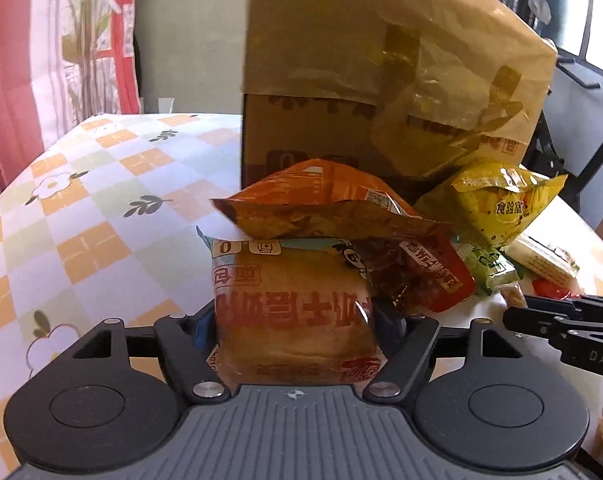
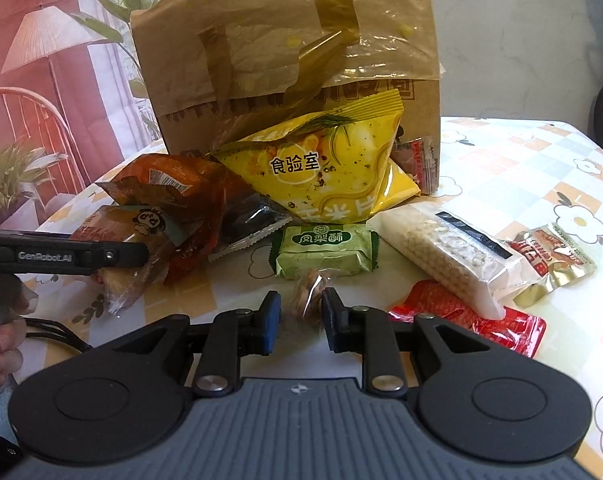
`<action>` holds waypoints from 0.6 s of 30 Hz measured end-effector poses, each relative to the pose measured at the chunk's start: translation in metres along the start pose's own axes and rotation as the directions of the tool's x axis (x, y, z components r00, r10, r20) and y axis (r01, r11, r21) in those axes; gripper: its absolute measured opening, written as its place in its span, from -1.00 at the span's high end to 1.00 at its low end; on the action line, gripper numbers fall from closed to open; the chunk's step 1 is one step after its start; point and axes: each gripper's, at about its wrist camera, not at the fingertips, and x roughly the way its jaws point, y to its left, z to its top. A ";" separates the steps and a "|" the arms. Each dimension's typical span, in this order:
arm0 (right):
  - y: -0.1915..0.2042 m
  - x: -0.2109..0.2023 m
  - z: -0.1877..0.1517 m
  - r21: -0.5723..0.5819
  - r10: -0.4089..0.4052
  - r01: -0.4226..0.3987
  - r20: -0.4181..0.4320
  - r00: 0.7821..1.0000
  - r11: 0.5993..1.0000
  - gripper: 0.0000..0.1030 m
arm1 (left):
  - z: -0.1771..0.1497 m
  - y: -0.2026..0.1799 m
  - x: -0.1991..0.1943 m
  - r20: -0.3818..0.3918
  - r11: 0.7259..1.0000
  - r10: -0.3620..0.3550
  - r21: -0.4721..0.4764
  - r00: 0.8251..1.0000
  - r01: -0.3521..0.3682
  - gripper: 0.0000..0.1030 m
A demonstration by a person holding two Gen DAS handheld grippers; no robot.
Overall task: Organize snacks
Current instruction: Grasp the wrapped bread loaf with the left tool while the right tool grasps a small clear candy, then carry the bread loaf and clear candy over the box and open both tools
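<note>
My left gripper (image 1: 295,320) is shut on a wrapped bread pack (image 1: 293,308), which fills the gap between its fingers; it also shows in the right wrist view (image 2: 129,240). An orange snack bag (image 1: 321,208) lies on top of the bread. My right gripper (image 2: 300,320) is partly closed around a small clear-wrapped brown snack (image 2: 307,300) on the table; whether the pads touch it is unclear. A yellow chip bag (image 2: 325,168), a green pastry pack (image 2: 325,248), a white wafer pack (image 2: 445,252) and a red packet (image 2: 473,320) lie nearby.
A tall cardboard box (image 2: 285,48) draped in brown plastic stands behind the snack pile. The table (image 1: 81,208) has a checked floral cloth. A small gold-and-red packet (image 2: 553,260) lies at the right. A red curtain and plants are at the left.
</note>
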 end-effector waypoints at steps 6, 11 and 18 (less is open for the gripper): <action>0.000 -0.003 0.005 0.005 -0.004 0.004 -0.008 1.000 1.000 0.52 | 0.007 0.008 -0.019 0.046 1.000 0.013 -0.016 0.999 -0.012 -0.47; 0.001 -0.013 0.012 -0.002 -0.006 0.006 0.021 1.000 1.000 0.52 | 0.012 0.004 -0.034 0.085 1.000 0.005 0.008 0.996 -0.006 -0.47; 0.009 -0.028 0.024 -0.033 -0.003 0.005 0.064 0.998 0.999 0.52 | 0.021 0.003 -0.052 0.139 1.000 0.005 0.002 0.990 -0.005 -0.47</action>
